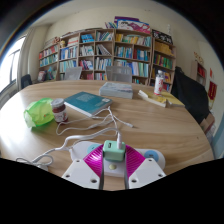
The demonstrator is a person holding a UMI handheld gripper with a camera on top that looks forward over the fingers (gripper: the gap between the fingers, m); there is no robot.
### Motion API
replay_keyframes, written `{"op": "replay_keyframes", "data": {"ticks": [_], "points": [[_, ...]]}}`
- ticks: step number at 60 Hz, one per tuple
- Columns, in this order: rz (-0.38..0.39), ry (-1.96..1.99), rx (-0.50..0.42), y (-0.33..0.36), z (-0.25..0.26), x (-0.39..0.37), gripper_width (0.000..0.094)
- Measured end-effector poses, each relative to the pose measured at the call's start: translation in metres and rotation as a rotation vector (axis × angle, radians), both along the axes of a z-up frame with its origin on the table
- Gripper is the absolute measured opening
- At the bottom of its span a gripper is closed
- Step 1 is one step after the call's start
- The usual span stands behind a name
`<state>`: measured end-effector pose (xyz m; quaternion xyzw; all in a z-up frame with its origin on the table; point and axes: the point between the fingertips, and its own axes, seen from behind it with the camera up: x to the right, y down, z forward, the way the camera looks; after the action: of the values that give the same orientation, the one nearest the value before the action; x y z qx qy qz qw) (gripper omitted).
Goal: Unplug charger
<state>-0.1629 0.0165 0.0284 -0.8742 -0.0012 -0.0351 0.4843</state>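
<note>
A round wooden tabletop (150, 120) fills the foreground, pale and evenly lit. Behind it a run of tall bookshelves (105, 52) lines the far wall, packed with colourful books, a few items stacked on top. The wall (80, 18) above is plain and light-coloured. Off to one side a window (12, 58) lets in daylight, and a dark chair (192, 92) sits at the opposite edge.

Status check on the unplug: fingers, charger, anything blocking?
Gripper open, pads either side of the charger, gaps visible. Charger sits plugged on the power strip, white cable trailing off across the table. Nothing blocking; jar and book well beyond.
</note>
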Motion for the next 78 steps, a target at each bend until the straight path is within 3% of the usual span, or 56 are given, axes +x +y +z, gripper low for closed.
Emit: {"op": "replay_keyframes", "data": {"ticks": [7, 17, 22, 27, 34, 44, 53, 62, 66, 72, 78], "points": [[-0.014, 0.070, -0.074, 0.004, 0.001, 0.000, 0.0262], [-0.016, -0.085, 0.130, 0.016, 0.113, 0.014, 0.0263], [-0.050, -0.088, 0.137, 0.012, 0.148, 0.042, 0.0266], [-0.131, -0.154, 0.097, -0.013, 0.160, 0.086, 0.0267], [-0.231, -0.123, -0.040, -0.049, 0.127, 0.134, 0.0273], [-0.234, -0.080, -0.248, -0.072, 0.046, 0.166, 0.0289], [-0.145, 0.005, -0.417, -0.085, -0.015, 0.165, 0.0315], [-0.070, 0.078, -0.459, -0.082, -0.041, 0.174, 0.0358], [-0.025, 0.081, -0.446, -0.076, -0.040, 0.180, 0.0455], [0.025, 0.109, -0.435, -0.076, -0.037, 0.186, 0.0834], [0.063, 0.178, -0.407, -0.084, -0.021, 0.189, 0.0845]]}}
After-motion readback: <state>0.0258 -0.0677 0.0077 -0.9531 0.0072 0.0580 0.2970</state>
